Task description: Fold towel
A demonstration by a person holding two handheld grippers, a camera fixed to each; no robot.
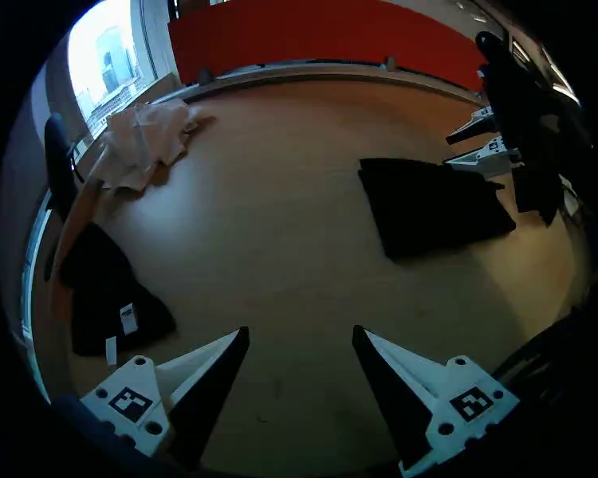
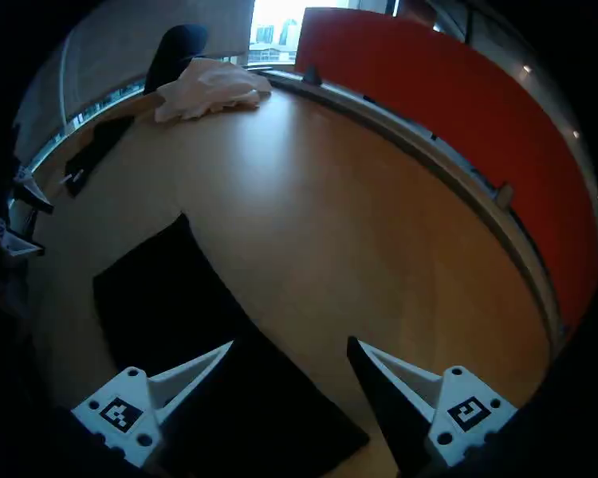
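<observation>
Towel (image 1: 430, 207) flat on table (image 1: 283, 239)

In the left gripper view, on the surface (image 1: 283, 239), the towel (image 1: 430, 207) lies at 2 o'clock, a cloth heap (image 1: 143, 143) at 10, a tagged cloth (image 1: 108, 295) at 8.

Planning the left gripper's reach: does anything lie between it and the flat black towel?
Nothing visible. Bare table separates the left gripper from the black towel; the pale cloth pile and another dark cloth lie aside.

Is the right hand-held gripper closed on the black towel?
No, the right hand-held gripper is open, its fingers spread apart over the black towel lying on the table.
</observation>
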